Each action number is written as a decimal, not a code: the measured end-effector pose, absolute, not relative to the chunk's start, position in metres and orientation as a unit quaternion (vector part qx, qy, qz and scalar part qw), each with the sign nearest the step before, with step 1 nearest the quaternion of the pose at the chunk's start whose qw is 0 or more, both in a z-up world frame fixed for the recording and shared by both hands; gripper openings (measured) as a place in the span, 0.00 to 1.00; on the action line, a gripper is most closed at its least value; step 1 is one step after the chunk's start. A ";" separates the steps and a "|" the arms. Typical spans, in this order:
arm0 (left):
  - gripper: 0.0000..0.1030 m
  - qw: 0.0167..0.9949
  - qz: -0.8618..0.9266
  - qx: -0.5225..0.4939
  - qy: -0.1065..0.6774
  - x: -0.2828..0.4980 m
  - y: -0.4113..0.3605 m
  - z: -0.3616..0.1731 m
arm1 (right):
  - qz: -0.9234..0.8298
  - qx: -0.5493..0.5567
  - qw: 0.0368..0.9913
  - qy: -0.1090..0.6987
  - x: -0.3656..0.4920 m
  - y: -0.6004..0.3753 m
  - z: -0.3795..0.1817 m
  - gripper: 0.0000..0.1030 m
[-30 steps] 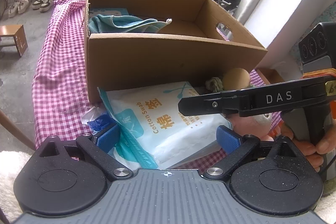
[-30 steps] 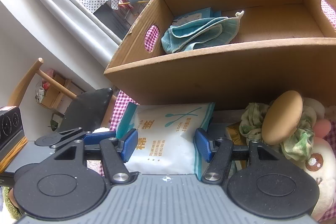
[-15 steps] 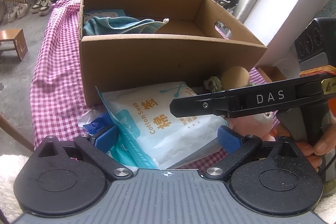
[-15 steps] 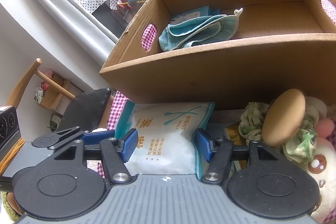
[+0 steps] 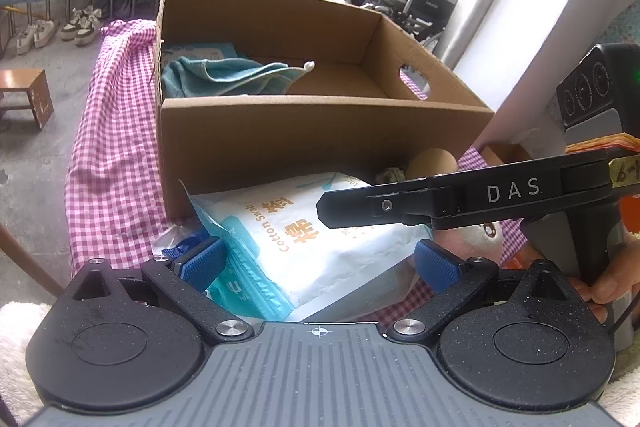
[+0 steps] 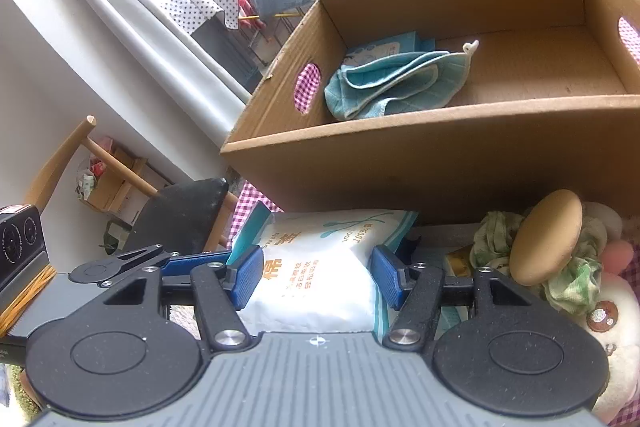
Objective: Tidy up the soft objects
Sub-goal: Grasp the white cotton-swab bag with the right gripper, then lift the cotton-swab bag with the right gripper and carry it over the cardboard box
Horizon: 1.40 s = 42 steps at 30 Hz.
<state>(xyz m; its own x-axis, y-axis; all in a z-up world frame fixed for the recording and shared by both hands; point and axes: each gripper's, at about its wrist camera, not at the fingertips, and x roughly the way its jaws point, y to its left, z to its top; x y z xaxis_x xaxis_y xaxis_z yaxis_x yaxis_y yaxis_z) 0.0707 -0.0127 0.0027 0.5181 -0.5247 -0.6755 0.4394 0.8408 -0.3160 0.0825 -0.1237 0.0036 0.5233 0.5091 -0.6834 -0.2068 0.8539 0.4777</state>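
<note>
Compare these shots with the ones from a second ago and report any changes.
Nothing visibly changed. The right gripper keeps its blue pads on either side of the cotton swab pack, the left gripper stays open around it, and the teal cloth remains in the cardboard box.

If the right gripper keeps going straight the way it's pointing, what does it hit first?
Most likely the cotton swab pack. It already lies between the right gripper and its blue pads, directly ahead. Behind it stands the front wall of the cardboard box, though depth is hard to judge through the fisheye.
</note>
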 end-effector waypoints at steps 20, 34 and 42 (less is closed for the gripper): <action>0.98 0.908 -0.268 -0.030 0.319 0.053 -0.005 0.053 | 0.243 0.152 0.879 0.381 0.065 -0.108 0.052 0.61; 0.97 0.920 -0.283 -0.013 0.270 0.109 -0.021 0.084 | 0.253 0.123 0.910 0.306 0.096 -0.120 0.113 0.61; 0.97 0.913 -0.276 -0.006 0.302 0.163 -0.033 0.066 | 0.253 0.138 0.900 0.327 0.154 -0.135 0.106 0.61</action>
<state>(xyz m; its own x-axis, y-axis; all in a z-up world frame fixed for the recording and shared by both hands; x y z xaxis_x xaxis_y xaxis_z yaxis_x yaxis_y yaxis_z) 0.1628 -0.0329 0.0657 0.6655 -0.5070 -0.5478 0.4997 0.8478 -0.1775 0.1545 -0.1352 0.1059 0.6584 0.5456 -0.5185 -0.3655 0.8340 0.4134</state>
